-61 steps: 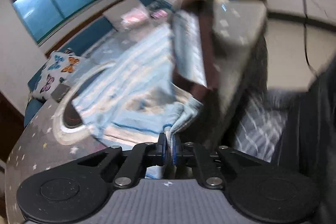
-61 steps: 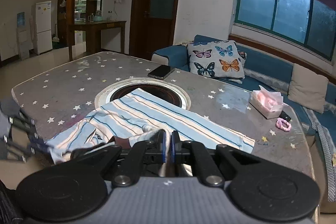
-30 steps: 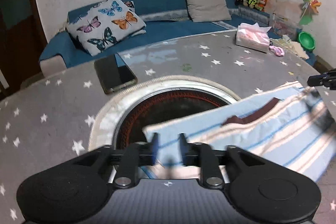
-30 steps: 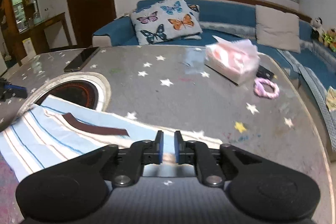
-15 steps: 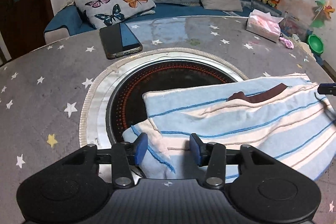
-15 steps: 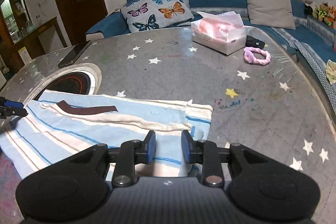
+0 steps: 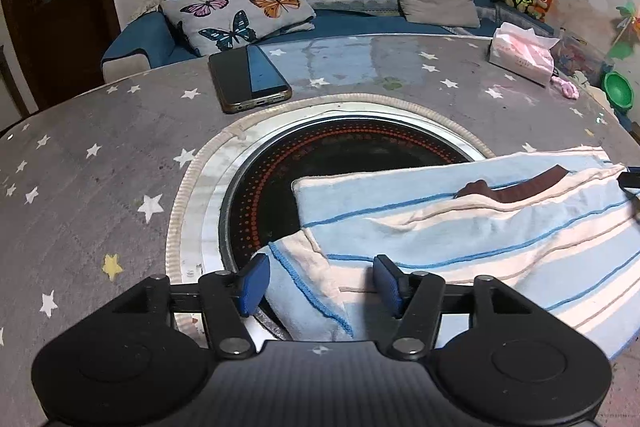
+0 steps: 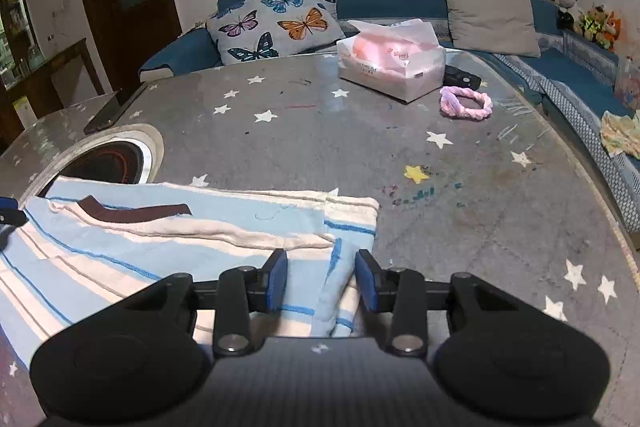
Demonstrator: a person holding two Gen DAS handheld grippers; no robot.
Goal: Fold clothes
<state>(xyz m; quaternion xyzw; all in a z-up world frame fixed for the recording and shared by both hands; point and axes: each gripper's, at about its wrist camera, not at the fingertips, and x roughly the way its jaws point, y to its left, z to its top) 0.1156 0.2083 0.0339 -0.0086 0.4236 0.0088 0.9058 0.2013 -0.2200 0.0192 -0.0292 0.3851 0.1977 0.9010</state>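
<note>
Shirt (image 7: pixel 460 227) lies folded into a long band on the table (image 7: pixel 100 155), one end over the round burner (image 7: pixel 320 155), the other end near the middle of the table. Both grippers are spread wide and grasp nothing. The left gripper (image 7: pixel 320 285) has the sleeve end of the shirt between its open fingers, and the right gripper (image 8: pixel 321 281) has the other end, where a small fold of cloth stands up.

Several things can go wrong, I think. If a gripper pulls back low, a finger may catch the loose sleeve and drag the fold open. If the next grasp takes only the top layer, the lower layers stay on the table and the band comes apart. The end over the burner has no flat support, so it may sink and wrinkle. The phone (image 7: pixel 248 77) and the tissue box (image 8: pixel 392 67) are well apart from the shirt, so they are little risk.
</note>
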